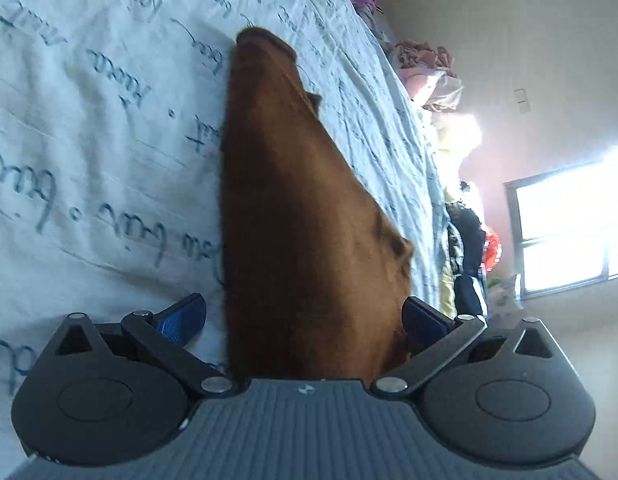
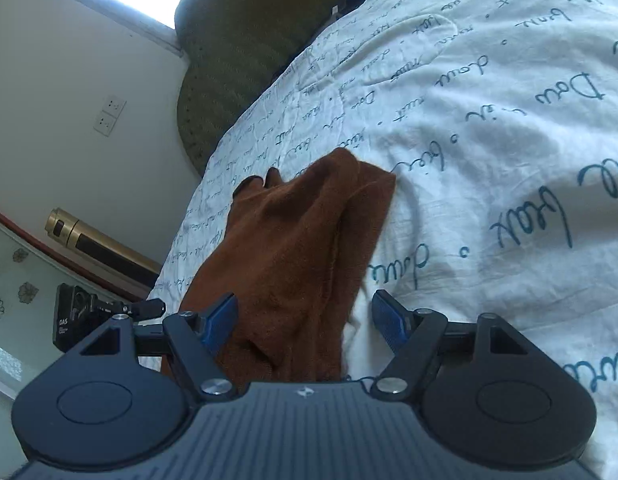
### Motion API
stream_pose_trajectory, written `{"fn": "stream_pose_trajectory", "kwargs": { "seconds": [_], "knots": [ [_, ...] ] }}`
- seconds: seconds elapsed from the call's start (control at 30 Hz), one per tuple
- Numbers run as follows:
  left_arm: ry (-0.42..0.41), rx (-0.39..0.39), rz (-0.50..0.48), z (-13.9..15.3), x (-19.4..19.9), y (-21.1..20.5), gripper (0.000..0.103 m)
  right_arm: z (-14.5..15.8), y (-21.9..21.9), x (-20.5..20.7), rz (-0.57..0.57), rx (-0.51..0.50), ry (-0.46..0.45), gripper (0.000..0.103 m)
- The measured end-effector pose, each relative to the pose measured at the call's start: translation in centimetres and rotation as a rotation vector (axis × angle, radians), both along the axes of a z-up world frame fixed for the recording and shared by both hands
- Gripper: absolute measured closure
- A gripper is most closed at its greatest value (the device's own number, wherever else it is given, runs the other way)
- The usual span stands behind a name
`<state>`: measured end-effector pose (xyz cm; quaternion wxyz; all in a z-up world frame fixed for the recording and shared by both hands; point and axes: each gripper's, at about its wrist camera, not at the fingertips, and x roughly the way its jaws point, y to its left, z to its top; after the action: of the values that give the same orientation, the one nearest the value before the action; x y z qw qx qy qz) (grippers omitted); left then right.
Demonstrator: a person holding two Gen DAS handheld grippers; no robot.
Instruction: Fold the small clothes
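Both claws, left claw [image 1: 304, 316] and right claw [image 2: 305, 318], sit spread wide around the brown garment [image 1: 293, 208] on the bed sheet [image 1: 89, 120], probably lining up a fold grab.

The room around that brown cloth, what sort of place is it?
Most likely a home bedroom: the brown cloth lies on a script-printed bedsheet, clothes are piled along its far edge, and a window lights a plain wall.

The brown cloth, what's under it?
The brown cloth lies on a white sheet with blue writing, which shows all around it. Whatever is directly beneath the cloth is covered.
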<state>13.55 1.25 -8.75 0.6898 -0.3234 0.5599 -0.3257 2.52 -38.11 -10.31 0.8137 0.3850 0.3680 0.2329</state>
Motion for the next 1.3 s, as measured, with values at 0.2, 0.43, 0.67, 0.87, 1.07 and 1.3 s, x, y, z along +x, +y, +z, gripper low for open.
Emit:
{"fn": "stream_pose_trajectory", "kwargs": {
  "seconds": [0.2,0.43,0.67,0.87,1.07,1.3],
  "knots": [
    [0.08,-0.147,0.008,-2.0,-0.7,0.1,0.008,-0.5,2.8,-0.7,0.092,0.043,0.019,0.03],
    [-0.152,0.274,-0.088,2.1,-1.3,-2.9,0.071,0.9,5.2,-0.3,0.024,-0.113,0.026,0.076],
    [-0.629,0.61,-0.099,11.8,-5.7,-5.7,0.073,7.3,9.2,-0.8,0.003,-0.225,-0.121,0.078],
    [-0.405,0.595,-0.098,7.9,-4.6,-1.9,0.052,7.1,11.0,0.5,0.028,-0.286,-0.104,0.073],
    [-0.229,0.354,-0.013,3.7,-7.5,6.0,0.008,2.6,10.0,-2.6,-0.001,-0.224,-0.007,0.027],
    [-0.157,0.187,-0.008,2.0,-8.7,5.9,0.057,1.1,8.8,-5.2,-0.005,-0.138,-0.029,0.034]
  ]
}}
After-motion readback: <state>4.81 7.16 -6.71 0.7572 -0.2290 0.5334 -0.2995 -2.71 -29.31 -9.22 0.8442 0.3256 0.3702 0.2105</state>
